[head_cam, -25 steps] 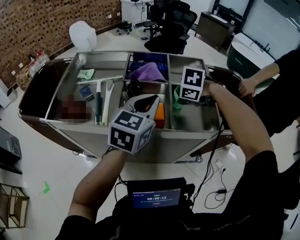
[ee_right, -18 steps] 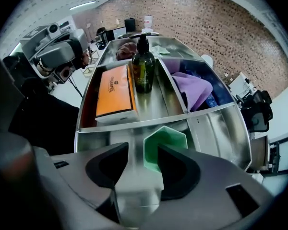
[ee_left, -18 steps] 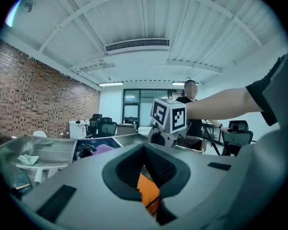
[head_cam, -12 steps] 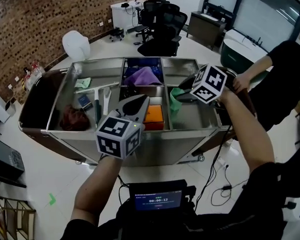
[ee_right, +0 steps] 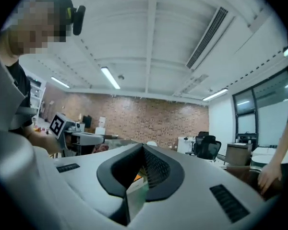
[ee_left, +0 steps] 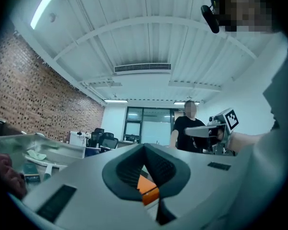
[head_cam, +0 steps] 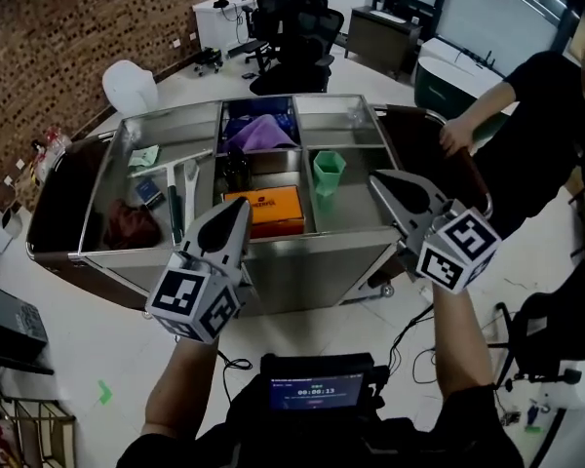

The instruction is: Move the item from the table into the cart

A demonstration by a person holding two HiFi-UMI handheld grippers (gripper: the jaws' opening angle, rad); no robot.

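Observation:
A green cup (head_cam: 327, 173) stands upright in the right-hand middle compartment of the steel cart (head_cam: 136, 253). Beside it, in the centre compartment, lies an orange box (head_cam: 266, 209), which also shows through the left jaws as an orange box (ee_left: 149, 191). My right gripper (head_cam: 375, 176) hovers over the cart's front right corner, apart from the cup; its jaws have just closed with nothing between them. In its own view the right gripper (ee_right: 144, 146) has its tips meeting. My left gripper (head_cam: 242, 206) hangs in front of the cart, and the left gripper (ee_left: 145, 147) is shut and empty.
A purple cloth (head_cam: 258, 133) fills the far centre compartment. Long-handled tools (head_cam: 180, 195) and a dark red cloth (head_cam: 132, 224) lie in the left one. A person in black (head_cam: 531, 105) stands at the cart's right end. Office chairs (head_cam: 292, 18) stand beyond, a screen (head_cam: 317, 390) at my waist.
The right gripper let go of the green cup, which now stands alone in the cart, and drew back toward me and rightward. The left gripper also pulled back from the cart.

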